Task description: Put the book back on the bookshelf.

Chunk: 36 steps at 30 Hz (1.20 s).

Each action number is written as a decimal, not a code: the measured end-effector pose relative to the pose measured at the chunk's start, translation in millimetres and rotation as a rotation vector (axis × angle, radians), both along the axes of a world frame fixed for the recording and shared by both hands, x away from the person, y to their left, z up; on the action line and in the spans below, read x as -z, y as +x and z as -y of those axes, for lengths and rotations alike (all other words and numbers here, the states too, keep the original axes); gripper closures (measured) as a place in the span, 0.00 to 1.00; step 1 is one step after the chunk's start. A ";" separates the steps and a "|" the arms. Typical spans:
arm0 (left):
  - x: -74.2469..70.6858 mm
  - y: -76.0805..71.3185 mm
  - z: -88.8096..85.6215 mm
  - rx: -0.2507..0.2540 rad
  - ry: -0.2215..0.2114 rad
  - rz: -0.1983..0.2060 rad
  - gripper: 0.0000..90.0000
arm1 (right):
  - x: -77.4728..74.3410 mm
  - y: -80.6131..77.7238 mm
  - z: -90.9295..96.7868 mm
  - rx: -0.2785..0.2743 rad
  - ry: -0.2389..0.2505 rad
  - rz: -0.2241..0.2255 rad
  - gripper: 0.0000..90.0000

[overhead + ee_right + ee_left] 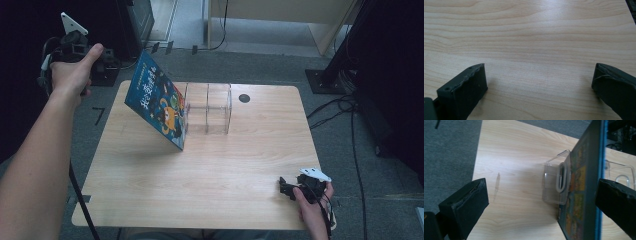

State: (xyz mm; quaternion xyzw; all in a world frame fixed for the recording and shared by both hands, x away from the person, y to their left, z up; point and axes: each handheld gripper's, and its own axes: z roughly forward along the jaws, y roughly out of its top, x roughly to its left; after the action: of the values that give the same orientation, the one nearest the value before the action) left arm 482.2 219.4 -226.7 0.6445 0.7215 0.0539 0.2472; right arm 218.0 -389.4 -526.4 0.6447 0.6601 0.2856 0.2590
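A blue picture book (159, 101) is seen tilted against the clear acrylic rack (210, 107) near the table's (200, 190) far edge. The left gripper (541, 197) is held wide open, gripping nothing; the right gripper (539, 85), by the near right corner, likewise gapes empty

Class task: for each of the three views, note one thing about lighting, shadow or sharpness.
High view: evenly lit table, dark upper corners, book casting a soft shadow. Left gripper view: near jaws blurred, clear holder faint with pale glints. Right gripper view: wood grain sharp, soft shadows beside the jaws.
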 end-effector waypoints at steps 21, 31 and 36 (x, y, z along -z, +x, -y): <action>54.1 -3.2 -18.4 -0.008 -0.006 -0.073 0.00 | -0.1 0.0 0.0 0.000 0.000 -0.001 0.00; 84.5 -6.7 -14.2 0.013 -0.009 -0.101 0.00 | -0.1 0.0 0.0 0.000 -0.001 -0.001 0.00; 99.5 -9.3 -9.4 0.026 -0.007 -0.115 0.00 | -0.1 0.0 0.0 0.000 0.000 -0.001 0.00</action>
State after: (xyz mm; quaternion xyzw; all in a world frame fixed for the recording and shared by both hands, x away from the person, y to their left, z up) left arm 472.9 228.8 -326.2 0.6550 0.7262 0.0112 0.2084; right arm 217.9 -389.4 -526.3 0.6447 0.6604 0.2852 0.2587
